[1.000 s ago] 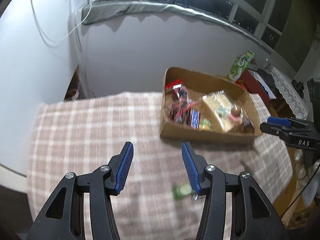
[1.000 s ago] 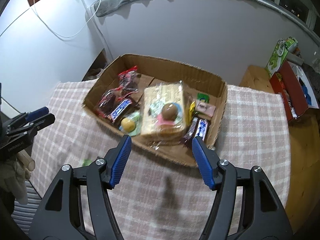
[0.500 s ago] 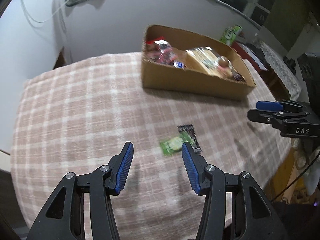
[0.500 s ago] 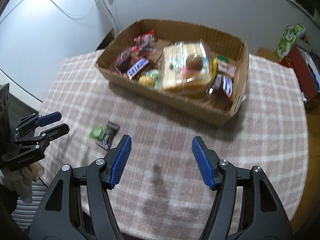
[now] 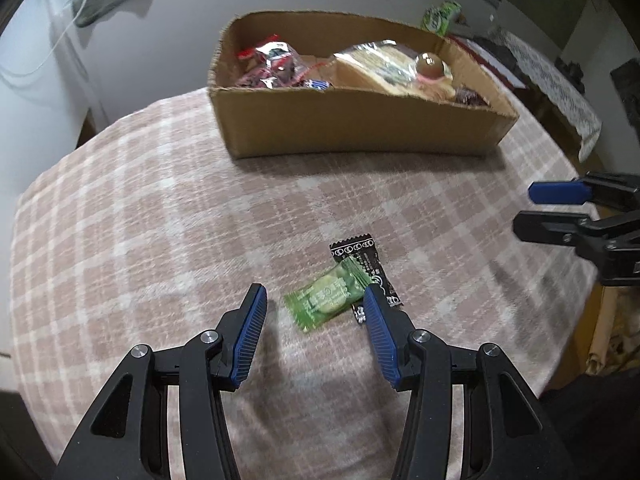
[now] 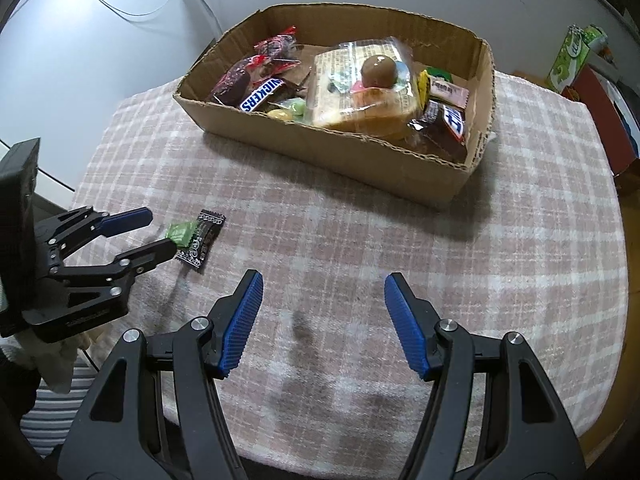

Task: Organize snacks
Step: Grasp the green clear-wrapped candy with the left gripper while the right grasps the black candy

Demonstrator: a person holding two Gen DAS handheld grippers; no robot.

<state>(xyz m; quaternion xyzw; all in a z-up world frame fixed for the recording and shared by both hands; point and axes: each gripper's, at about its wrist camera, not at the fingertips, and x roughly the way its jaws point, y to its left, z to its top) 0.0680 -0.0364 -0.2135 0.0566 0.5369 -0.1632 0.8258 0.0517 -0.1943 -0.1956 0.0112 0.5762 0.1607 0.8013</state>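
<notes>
A cardboard box (image 5: 360,124) (image 6: 332,148) full of wrapped snacks sits at the far side of the checked tablecloth. Two loose snacks lie on the cloth in front of it: a green packet (image 5: 326,298) (image 6: 182,232) resting partly on a black packet (image 5: 370,268) (image 6: 202,246). My left gripper (image 5: 314,300) (image 6: 162,230) hangs open just above them, the green packet lying between its blue pads, untouched. To the right, my right gripper (image 6: 323,282) (image 5: 524,208) stands open over bare cloth, with nothing between its fingers.
The tablecloth (image 6: 400,240) covers a rounded table whose edge drops off at the near and right sides. A green carton (image 6: 570,60) and a red box (image 6: 600,108) stand beyond the table at the right. White walls (image 5: 172,28) and a cable (image 6: 132,4) lie behind.
Both grippers sank toward the table and drew back from the box. The two loose packets slid from the left view's lower edge to between my left gripper's pads.
</notes>
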